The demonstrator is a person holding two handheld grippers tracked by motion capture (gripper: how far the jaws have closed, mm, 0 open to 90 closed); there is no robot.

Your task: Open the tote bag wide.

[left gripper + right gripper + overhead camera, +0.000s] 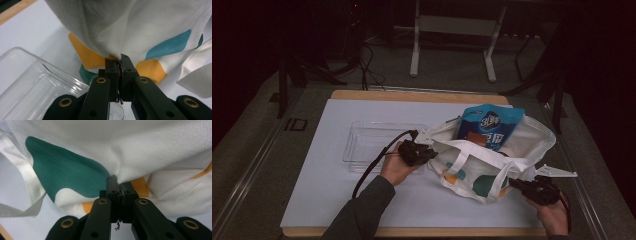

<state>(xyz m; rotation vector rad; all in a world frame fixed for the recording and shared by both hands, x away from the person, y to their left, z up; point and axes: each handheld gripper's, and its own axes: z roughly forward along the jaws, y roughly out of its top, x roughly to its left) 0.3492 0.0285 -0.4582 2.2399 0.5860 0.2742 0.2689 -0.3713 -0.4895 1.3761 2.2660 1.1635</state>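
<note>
Right gripper [518,184], near table edge: jaws pressed together, pinching fold of white fabric tote bag with teal and orange patches [472,162]; pinched cloth hides jaw tips in right gripper view. Left gripper [428,152]: jaws likewise clamped on bag cloth at its left side. Bag sits on white table mat [327,180], mouth open. Inside: blue snack packet [488,125], upper half out, lower part hidden by cloth. Left of bag, touching or not unclear: clear plastic rectangular tray [362,145], contents hard to make out.
</note>
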